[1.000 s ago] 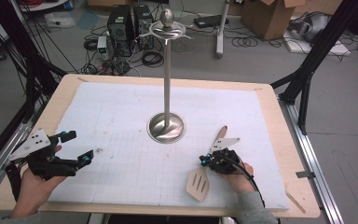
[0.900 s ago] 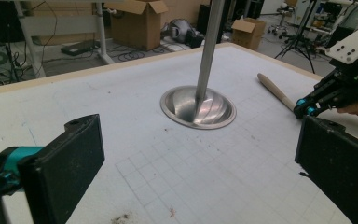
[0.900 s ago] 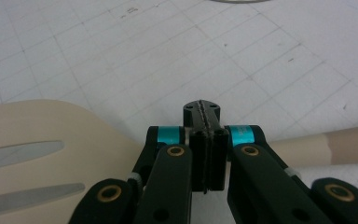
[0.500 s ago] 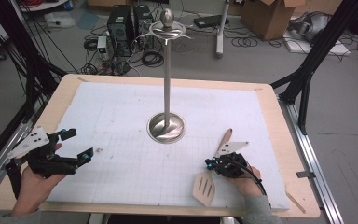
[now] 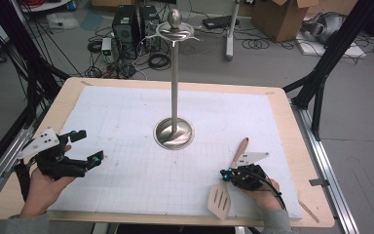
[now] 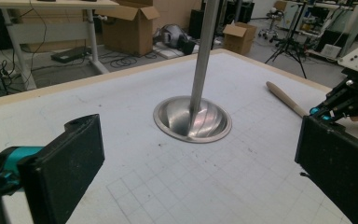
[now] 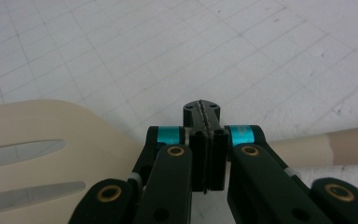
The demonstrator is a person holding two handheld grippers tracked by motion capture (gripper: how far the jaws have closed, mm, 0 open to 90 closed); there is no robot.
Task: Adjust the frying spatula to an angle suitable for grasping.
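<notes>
A pale wooden slotted spatula (image 5: 219, 201) lies on the white grid mat near the front right, its handle pointing to the far side. My right gripper (image 5: 225, 173) sits over its neck with both jaws pressed flat together. In the right gripper view the spatula (image 7: 51, 126) runs under the shut right gripper (image 7: 201, 109); I cannot tell whether they touch. My left gripper (image 5: 90, 145) hovers at the front left, open and empty. In the left gripper view its jaws frame the left gripper (image 6: 205, 168) gap, with the spatula handle (image 6: 284, 97) beyond.
A tall steel stand (image 5: 174, 134) with a round dished base and a hooked top rises from the middle of the mat, seen close as the stand base (image 6: 192, 122). The wooden table edge (image 5: 316, 161) borders the mat. Boxes and cables lie on the floor behind.
The right gripper and the spatula under it have shifted together to the right and a little nearer the front edge. The left gripper has barely moved.
</notes>
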